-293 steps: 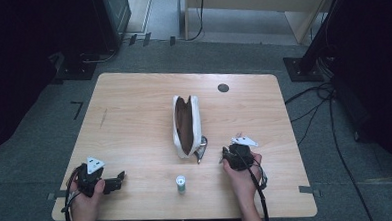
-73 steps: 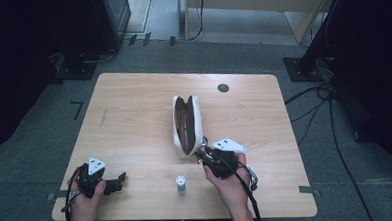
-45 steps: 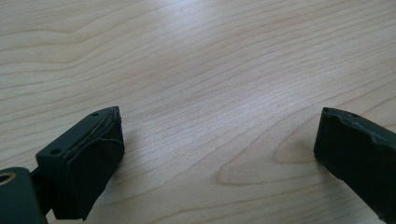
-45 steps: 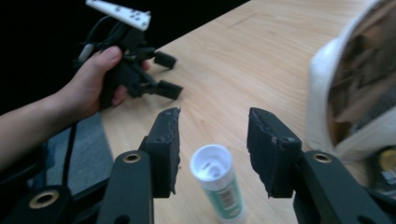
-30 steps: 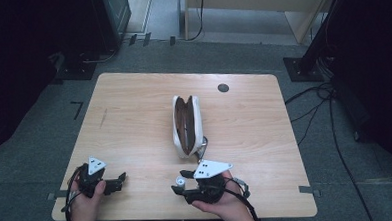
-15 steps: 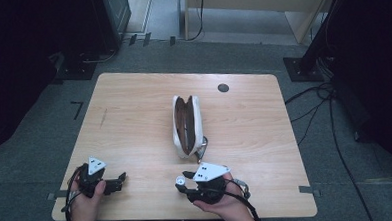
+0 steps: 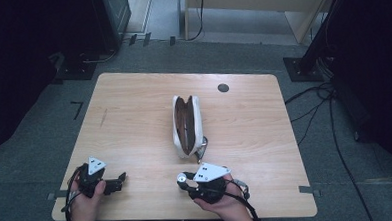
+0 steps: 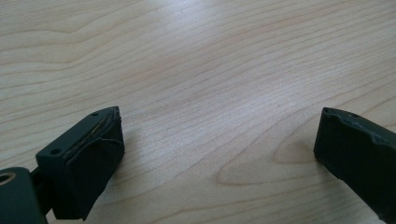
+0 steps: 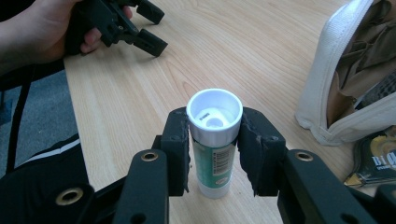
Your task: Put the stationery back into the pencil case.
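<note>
Near the table's front edge, right claw (image 9: 214,154) clamps the upright glue stick (image 9: 214,140); left claw (image 8: 219,154) gapes.

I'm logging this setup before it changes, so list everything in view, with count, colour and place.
Table: one, light wood, centre of the high view.
Pouch: one, white with brown lining, open, mid-table.
Tag: one, dark with lettering, beside the pouch's near end.
Glue stick: one, green with white cap, upright near the front edge.
Round disc: one, dark, far side of table.
Left tongs: black, open, front left, held by a hand.
Right tongs: black, closed on the glue stick.
</note>
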